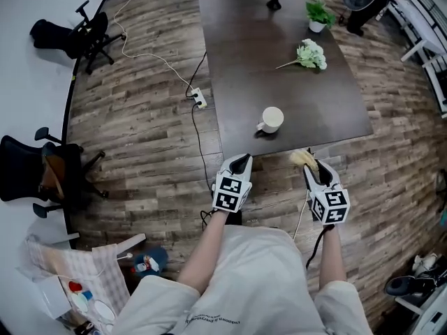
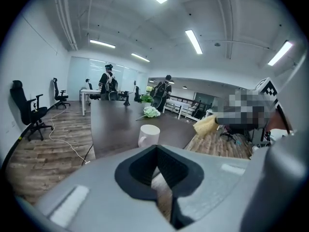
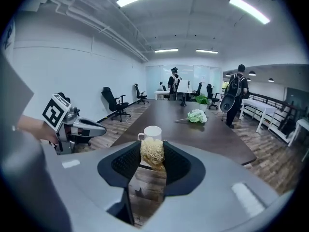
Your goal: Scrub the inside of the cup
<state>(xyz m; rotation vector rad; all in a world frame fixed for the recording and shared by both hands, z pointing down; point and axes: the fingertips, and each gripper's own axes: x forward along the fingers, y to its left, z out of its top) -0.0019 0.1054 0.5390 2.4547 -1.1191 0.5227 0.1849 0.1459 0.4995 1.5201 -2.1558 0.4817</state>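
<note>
**Scrubber in the jaws, cup waiting on the table**

Both grippers hang side by side just short of the dark table's (image 1: 279, 61) near edge, over the wood-plank floor. The right gripper (image 3: 152, 151) pinches a wad of yellowish, stringy scrubber (image 3: 152, 154), with the pads clamped on either side of it and the tuft poking up past the tips. The left gripper (image 2: 155, 152) has its jaws pressed together at the tips and nothing sits between them.

The white cup (image 1: 270, 119) stands upright on the table close to that near edge, with its mouth open to the ceiling. In the head view its handle points to the left. It is apart from both grippers, ahead of them and roughly between their lines of aim, and neither touches it.

Further up the table lies a bunch of white flowers (image 1: 309, 54), and beyond it stands a small potted plant (image 1: 318, 14). A power strip (image 1: 200, 99) lies on the floor beside the table's left edge.
</note>
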